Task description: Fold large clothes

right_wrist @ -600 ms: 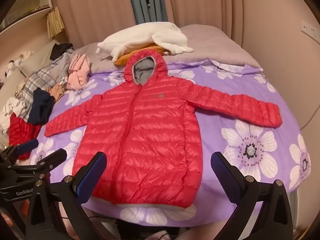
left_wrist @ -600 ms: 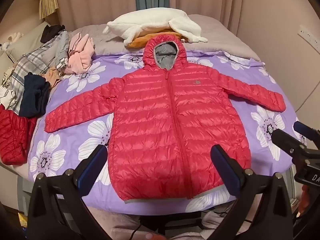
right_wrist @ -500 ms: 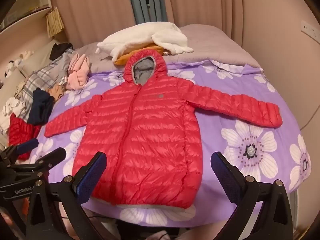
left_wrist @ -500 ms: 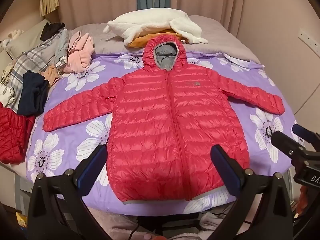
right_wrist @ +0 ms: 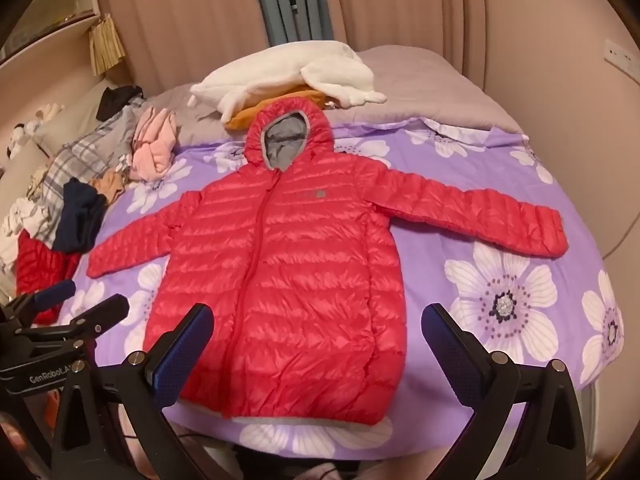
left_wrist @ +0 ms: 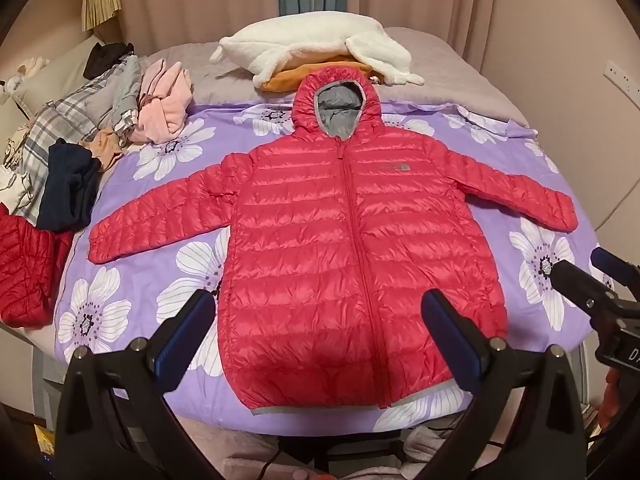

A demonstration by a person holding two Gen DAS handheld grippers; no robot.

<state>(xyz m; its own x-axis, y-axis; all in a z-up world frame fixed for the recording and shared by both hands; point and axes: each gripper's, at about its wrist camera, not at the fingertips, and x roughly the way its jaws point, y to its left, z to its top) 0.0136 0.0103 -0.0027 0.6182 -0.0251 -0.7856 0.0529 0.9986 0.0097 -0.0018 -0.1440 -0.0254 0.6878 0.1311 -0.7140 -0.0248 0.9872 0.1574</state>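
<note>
A red hooded puffer jacket (left_wrist: pixel 352 248) lies flat, zipped and face-up on the purple floral bedsheet (left_wrist: pixel 120 280), sleeves spread. The left claw (left_wrist: pixel 320 332) and the right claw (right_wrist: pixel 320 344) hover by its hem — both wide open, holding nothing. It looks light, soft and slippery — best pinched at a cuff or shoulder seam.

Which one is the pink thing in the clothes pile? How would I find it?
Start at the big red puffer jacket spread flat on the purple flowered sheet. Look past its sleeve on the picture's left to the heap of clothes at the bed's edge. The pink fleece garment is the soft, bunched, pale one beside the grey plaid cloth.
</note>
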